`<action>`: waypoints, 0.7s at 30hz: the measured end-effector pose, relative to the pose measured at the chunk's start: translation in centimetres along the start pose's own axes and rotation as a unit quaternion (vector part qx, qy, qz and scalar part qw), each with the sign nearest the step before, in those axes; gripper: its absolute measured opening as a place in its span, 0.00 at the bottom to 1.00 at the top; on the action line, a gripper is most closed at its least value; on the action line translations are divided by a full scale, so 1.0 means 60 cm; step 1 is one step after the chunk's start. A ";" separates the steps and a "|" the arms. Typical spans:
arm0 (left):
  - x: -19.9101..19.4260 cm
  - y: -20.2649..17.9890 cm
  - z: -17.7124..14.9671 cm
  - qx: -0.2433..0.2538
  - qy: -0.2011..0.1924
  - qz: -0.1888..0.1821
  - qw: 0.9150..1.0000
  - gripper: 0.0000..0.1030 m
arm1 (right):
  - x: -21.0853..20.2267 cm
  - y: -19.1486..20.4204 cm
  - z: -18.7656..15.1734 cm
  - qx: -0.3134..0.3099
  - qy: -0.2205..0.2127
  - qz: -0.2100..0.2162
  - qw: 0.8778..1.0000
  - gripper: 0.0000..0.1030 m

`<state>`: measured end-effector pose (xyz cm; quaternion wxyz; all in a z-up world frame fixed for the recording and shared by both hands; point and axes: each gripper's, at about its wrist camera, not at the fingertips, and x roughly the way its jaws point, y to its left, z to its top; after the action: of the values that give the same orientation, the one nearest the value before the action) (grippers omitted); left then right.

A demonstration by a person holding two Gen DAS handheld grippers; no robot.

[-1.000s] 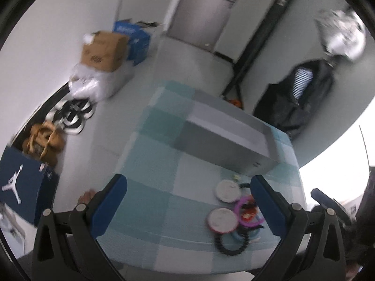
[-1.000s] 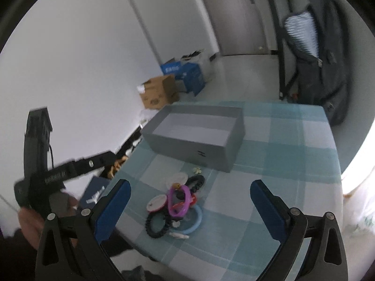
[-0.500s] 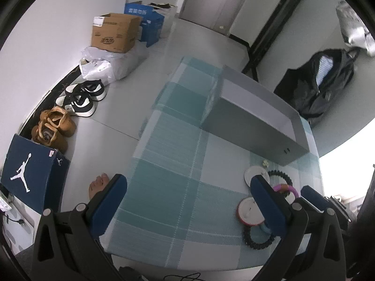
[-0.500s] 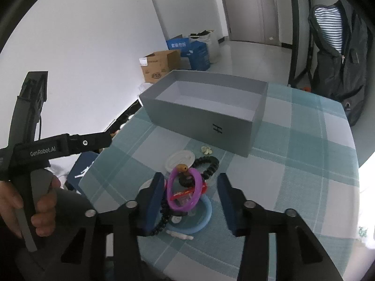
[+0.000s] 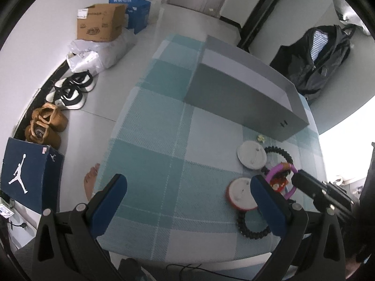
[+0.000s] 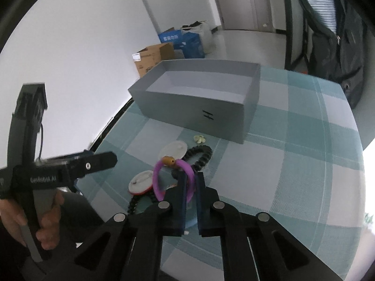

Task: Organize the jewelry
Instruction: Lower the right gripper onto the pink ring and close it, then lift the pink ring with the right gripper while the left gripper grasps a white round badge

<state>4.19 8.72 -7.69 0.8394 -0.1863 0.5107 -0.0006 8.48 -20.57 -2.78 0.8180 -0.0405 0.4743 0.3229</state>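
— What is the right gripper (image 6: 190, 178) doing?

— Its blue fingers are pinching the purple bangle (image 6: 159, 180) in the jewelry pile, near the front of the grey box (image 6: 199, 98). The bangle's lower arc is hiding behind the fingers.

— And the left gripper (image 5: 187, 194)?

— It is hovering wide apart, grasping nothing, above the checked tablecloth (image 5: 164, 140).

— Anything unclear?

— A black beaded bracelet (image 5: 252, 230) is lying partly covered by a finger, and something red under the bangle is too obscured to identify.
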 end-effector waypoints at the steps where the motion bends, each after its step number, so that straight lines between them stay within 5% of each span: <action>1: 0.001 -0.003 -0.001 0.003 0.003 -0.004 1.000 0.99 | -0.004 0.000 0.001 0.001 -0.004 0.003 1.000 0.06; 6: -0.007 -0.026 -0.007 0.031 0.002 -0.048 0.998 0.99 | -0.029 0.003 0.006 -0.005 -0.038 0.008 0.999 0.06; 13: 0.015 -0.056 -0.020 0.084 0.032 -0.038 0.995 0.96 | -0.054 -0.019 0.015 0.027 -0.067 0.013 0.997 0.06; 15: 0.023 -0.057 -0.019 0.088 0.039 -0.033 0.995 0.83 | -0.057 -0.025 0.013 0.034 -0.069 0.017 0.997 0.06; 19: 0.023 -0.057 -0.016 0.094 0.037 -0.031 0.994 0.81 | -0.066 -0.033 0.014 0.042 -0.077 0.021 0.996 0.06; 21: 0.024 -0.062 -0.016 0.101 0.035 -0.027 0.994 0.69 | -0.070 -0.035 0.014 0.045 -0.080 0.023 0.996 0.06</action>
<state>4.74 4.69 -8.17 0.8351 -0.1145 0.5319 -0.0815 8.86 -23.99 0.52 0.8466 0.0327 0.4223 0.3222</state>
